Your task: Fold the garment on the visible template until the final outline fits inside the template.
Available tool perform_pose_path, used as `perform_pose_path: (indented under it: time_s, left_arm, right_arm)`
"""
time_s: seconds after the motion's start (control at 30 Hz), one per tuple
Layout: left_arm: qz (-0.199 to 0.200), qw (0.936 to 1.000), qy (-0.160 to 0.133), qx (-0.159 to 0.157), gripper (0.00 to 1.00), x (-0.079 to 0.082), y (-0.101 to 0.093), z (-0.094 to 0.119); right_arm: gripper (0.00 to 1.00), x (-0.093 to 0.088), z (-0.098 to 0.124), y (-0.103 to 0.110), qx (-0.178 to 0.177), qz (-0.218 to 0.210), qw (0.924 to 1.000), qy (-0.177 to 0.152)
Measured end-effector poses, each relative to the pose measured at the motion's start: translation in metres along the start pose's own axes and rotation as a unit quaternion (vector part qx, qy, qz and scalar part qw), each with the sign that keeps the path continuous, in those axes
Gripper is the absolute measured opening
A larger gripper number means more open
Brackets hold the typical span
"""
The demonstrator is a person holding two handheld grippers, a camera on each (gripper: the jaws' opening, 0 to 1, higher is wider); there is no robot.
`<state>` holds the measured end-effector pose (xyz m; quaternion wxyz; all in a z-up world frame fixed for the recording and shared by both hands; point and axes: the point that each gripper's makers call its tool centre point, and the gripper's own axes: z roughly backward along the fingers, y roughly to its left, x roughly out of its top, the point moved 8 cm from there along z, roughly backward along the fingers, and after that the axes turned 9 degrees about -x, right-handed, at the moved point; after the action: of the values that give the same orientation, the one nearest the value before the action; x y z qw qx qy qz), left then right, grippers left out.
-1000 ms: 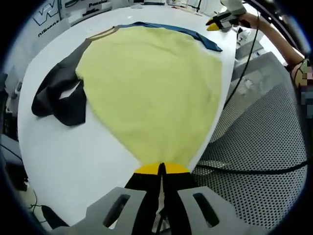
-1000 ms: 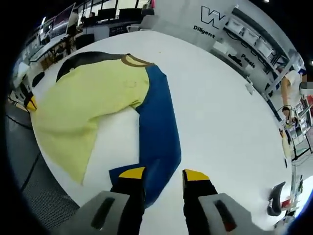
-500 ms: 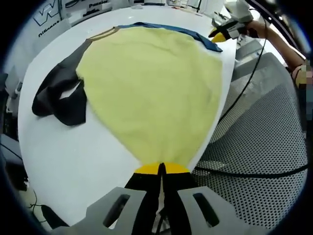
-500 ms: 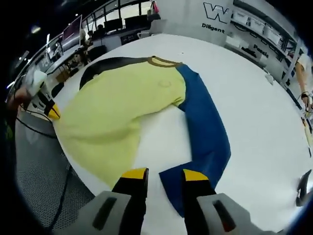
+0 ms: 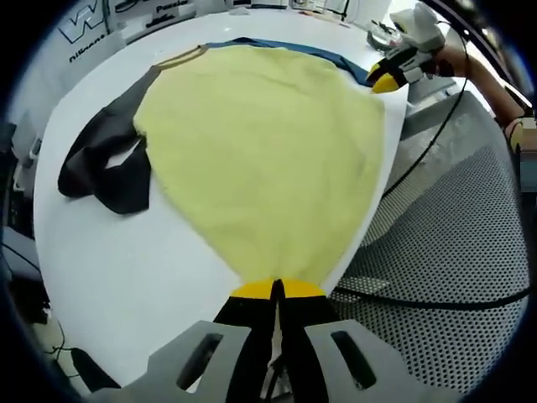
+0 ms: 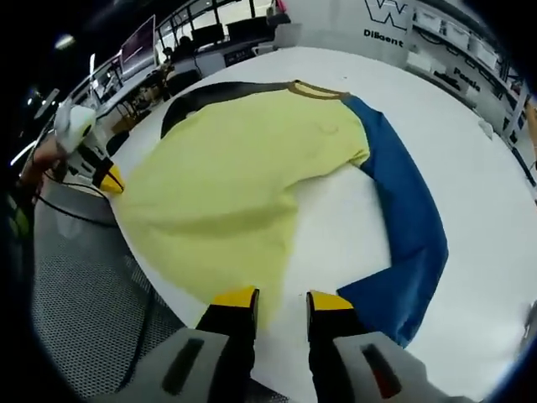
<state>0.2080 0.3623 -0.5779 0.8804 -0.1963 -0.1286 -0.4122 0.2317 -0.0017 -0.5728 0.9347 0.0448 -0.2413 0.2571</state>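
Observation:
A shirt with a yellow body (image 5: 260, 151) lies spread flat on the white table (image 5: 109, 277). Its black sleeve (image 5: 105, 164) is crumpled at one side and its blue sleeve (image 6: 407, 210) curves out on the other. My left gripper (image 5: 277, 290) is shut on one corner of the yellow hem at the table's edge; in the right gripper view the left gripper (image 6: 111, 179) pinches that same corner. My right gripper (image 6: 281, 300) is open just above the table edge, its left jaw over the other hem corner of the yellow body (image 6: 235, 168). The left gripper view has the right gripper (image 5: 388, 80) at that far corner.
A perforated metal floor (image 5: 445, 277) runs along the table edge, with a black cable (image 5: 436, 295) lying across it. A person's forearm (image 5: 487, 80) reaches in behind the right gripper. Desks and monitors (image 6: 138, 50) stand beyond the table.
My right gripper has swung away from the blue sleeve's cuff over to the yellow hem corner at the table edge. The left gripper keeps its hold and has not moved.

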Motion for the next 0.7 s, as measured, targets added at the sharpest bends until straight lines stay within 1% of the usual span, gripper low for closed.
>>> perform_pose_path:
  time_s: [0.03,0.07,0.1,0.23,0.33,0.53,0.6,0.7]
  left_arm:
    - [0.001,1.0,-0.001,0.001,0.0,0.0,0.0,0.0]
    - [0.001,1.0,-0.003,0.002,0.0,-0.001,0.0,0.0]
    - [0.002,1.0,-0.004,0.003,0.0,-0.001,-0.001,0.0]
    - [0.002,1.0,-0.007,0.004,0.0,-0.001,-0.001,0.0]
    - [0.001,0.9999,-0.009,0.005,0.0,-0.001,0.0,0.001]
    - [0.0,1.0,-0.008,0.003,0.0,-0.001,0.001,0.001]
    - [0.0,1.0,-0.008,0.003,0.0,-0.001,0.001,0.001]
    - [-0.001,1.0,-0.007,0.004,0.0,-0.001,0.001,0.001]
  right_arm:
    - [0.17,-0.001,-0.001,-0.001,0.0,-0.004,1.0,-0.006]
    - [0.17,-0.003,-0.002,-0.001,-0.001,-0.021,0.9998,0.0]
    - [0.16,-0.003,-0.002,-0.001,0.0,-0.022,0.9998,0.003]
    - [0.12,-0.004,-0.002,-0.001,0.002,-0.018,0.9998,0.006]
    - [0.07,-0.005,-0.002,0.008,0.01,-0.007,0.9998,0.015]
    - [0.06,-0.008,-0.005,0.01,0.009,-0.021,0.9996,0.02]
    - [0.01,-0.008,-0.005,0.011,0.014,-0.024,0.9995,0.018]
    - [0.0,-0.006,0.0,0.012,0.013,-0.022,0.9995,0.017]
